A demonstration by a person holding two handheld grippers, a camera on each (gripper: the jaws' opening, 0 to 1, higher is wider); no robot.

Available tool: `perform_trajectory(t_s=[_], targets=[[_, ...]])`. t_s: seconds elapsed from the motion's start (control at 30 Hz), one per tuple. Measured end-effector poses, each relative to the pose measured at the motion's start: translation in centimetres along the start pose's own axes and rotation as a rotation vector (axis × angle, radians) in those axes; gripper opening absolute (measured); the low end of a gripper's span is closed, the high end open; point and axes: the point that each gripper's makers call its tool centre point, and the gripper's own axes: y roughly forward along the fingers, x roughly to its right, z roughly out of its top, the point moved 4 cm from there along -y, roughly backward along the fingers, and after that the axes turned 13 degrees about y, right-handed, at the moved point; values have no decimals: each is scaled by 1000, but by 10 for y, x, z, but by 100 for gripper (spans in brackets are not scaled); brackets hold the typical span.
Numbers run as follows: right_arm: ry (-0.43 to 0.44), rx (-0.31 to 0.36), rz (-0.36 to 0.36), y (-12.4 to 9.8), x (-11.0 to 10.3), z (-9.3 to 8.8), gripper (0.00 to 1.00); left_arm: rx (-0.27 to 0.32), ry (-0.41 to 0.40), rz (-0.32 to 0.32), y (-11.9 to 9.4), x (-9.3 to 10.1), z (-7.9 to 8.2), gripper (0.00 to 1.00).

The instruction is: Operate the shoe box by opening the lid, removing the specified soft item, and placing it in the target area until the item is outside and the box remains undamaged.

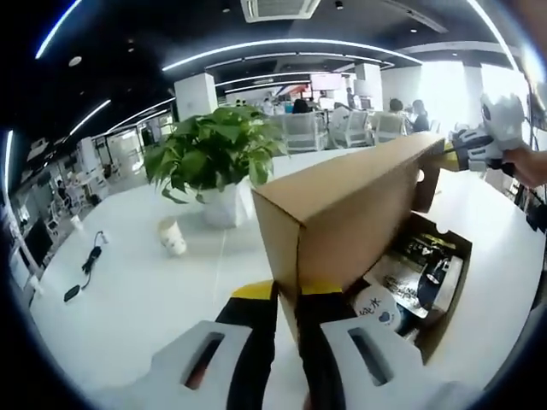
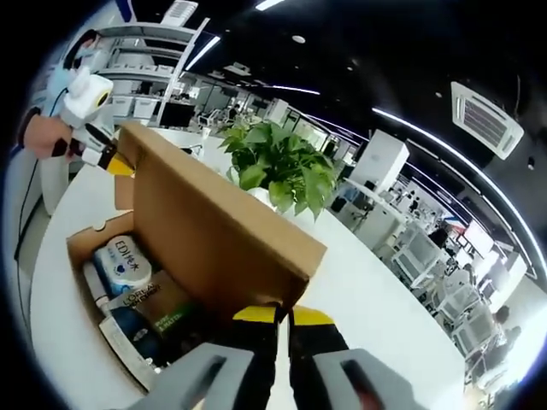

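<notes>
One shoe box [image 1: 427, 282] on the white worktop [image 1: 137, 282], open, one cardboard lid [image 1: 350, 201] raised and tilted on edge above it. Long axis of lid running from the left gripper [image 1: 286, 295] toward the right gripper [image 1: 449, 154]. Left fingers [image 1: 256, 295] pinching the near lid corner; right fingers [image 2: 256, 314] likewise pinching the opposite corner. Inside the box: several packets and bottles, exact count unclear, among them a blue-and-white soft pack [image 2: 120, 260] near one end. One potted plant [image 1: 214, 154] beyond the box, one paper cup [image 1: 173, 237] near it, one black cable [image 1: 85, 266] well apart.
</notes>
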Motion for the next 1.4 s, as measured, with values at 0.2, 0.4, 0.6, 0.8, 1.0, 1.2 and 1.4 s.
perform_trajectory(t_s=[0.2, 0.4, 0.6, 0.8, 1.0, 1.2, 1.4], targets=[[-14, -17, 1, 9, 3, 6, 0, -9, -10, -5, 7, -5, 2, 7], [-28, -35, 4, 25, 14, 10, 0, -17, -17, -10, 13, -9, 3, 6], [-43, -55, 9, 31, 16, 13, 0, -27, -15, -16, 18, -12, 3, 6], [-47, -66, 9, 35, 15, 16, 0, -37, -21, -19, 24, -15, 4, 6], [-55, -84, 12, 41, 16, 19, 0, -50, -20, -21, 30, -18, 4, 6], [-73, -104, 16, 48, 17, 20, 0, -65, -14, -26, 37, -21, 3, 6], [-80, -123, 20, 54, 17, 22, 0, -81, -5, -32, 43, -24, 2, 5]])
